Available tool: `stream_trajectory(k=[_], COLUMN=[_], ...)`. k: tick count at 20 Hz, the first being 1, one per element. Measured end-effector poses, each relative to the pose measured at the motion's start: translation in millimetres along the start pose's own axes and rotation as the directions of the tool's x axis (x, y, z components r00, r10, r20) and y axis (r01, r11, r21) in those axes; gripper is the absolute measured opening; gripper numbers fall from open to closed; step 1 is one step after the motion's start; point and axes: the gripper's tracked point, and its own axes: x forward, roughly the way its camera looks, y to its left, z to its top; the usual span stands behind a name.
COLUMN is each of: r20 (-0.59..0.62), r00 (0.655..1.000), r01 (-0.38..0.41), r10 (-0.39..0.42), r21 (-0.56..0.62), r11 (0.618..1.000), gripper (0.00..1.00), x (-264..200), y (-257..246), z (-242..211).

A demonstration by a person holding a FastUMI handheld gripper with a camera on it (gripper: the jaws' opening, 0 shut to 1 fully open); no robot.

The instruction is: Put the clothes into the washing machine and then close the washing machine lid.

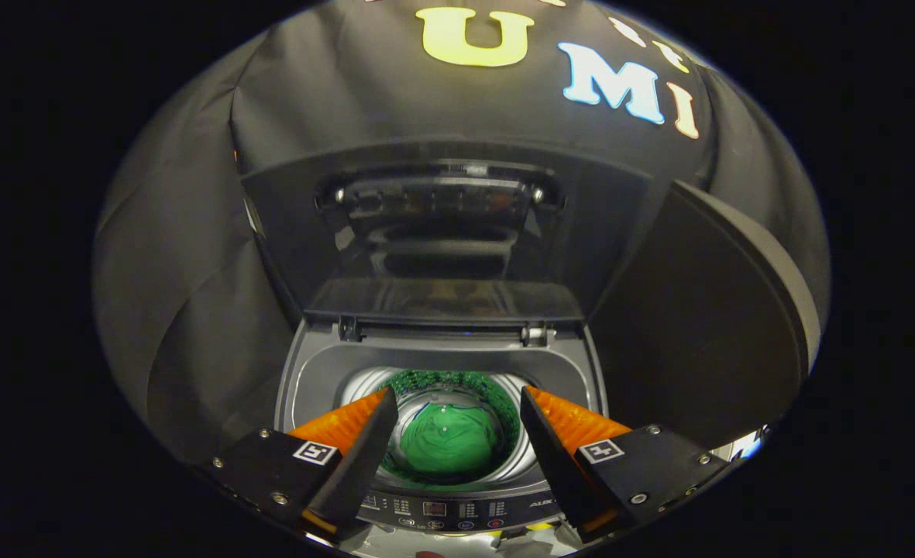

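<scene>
Fingers (380,422) spread wide, holding nothing, low in frame above washing machine (310,380) opening. Green clothes (449,440) already in drum, lower centre between fingers. Lid (442,232) upright at centre, open. Left: close lid.
</scene>
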Motion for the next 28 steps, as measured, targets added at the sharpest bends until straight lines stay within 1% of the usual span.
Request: stream_trajectory(k=[3, 8, 10, 12, 14, 15, 18, 20, 22, 26, 28], r20=[0.123, 0.248, 0.277, 0.284, 0.285, 0.281, 0.231, 0.2, 0.166, 0.114, 0.102], r00=[0.992, 0.966, 0.958, 0.958, 0.957, 0.958, 0.972, 0.979, 0.986, 0.993, 0.995], r01=[0.029, 0.069, 0.063, 0.04, 0.054, 0.063, 0.04, 0.04, 0.021, 0.007, -0.013], r10=[-0.03, -0.071, -0.072, -0.053, -0.06, -0.066, -0.045, -0.039, -0.017, 0.001, 0.019], r21=[0.01, 0.018, 0.041, 0.049, 0.028, 0.022, 0.026, -0.003, -0.019, -0.071, -0.064], r11=[1.0, 0.997, 0.997, 0.998, 0.998, 0.998, 0.999, 0.999, 1.0, 0.997, 0.998], gripper=[0.97, 0.97, 0.97, 0.97, 0.97, 0.97, 0.97, 0.97, 0.97, 0.97, 0.97], x=[-28.2, -53.1, -47.5, -35.3, -19.0, -7.7, 30.9, 50.5, 71.9, 94.1, 100.6], y=[-11.5, -31.5, -36.7, -36.3, -44.6, -47.7, -47.1, -46.9, -42.7, -33.1, -25.9], z=[51.2, 138.4, 169.9, 195.8, 219.2, 225.1, 233.8, 235.4, 233.4, 219.5, 212.4])
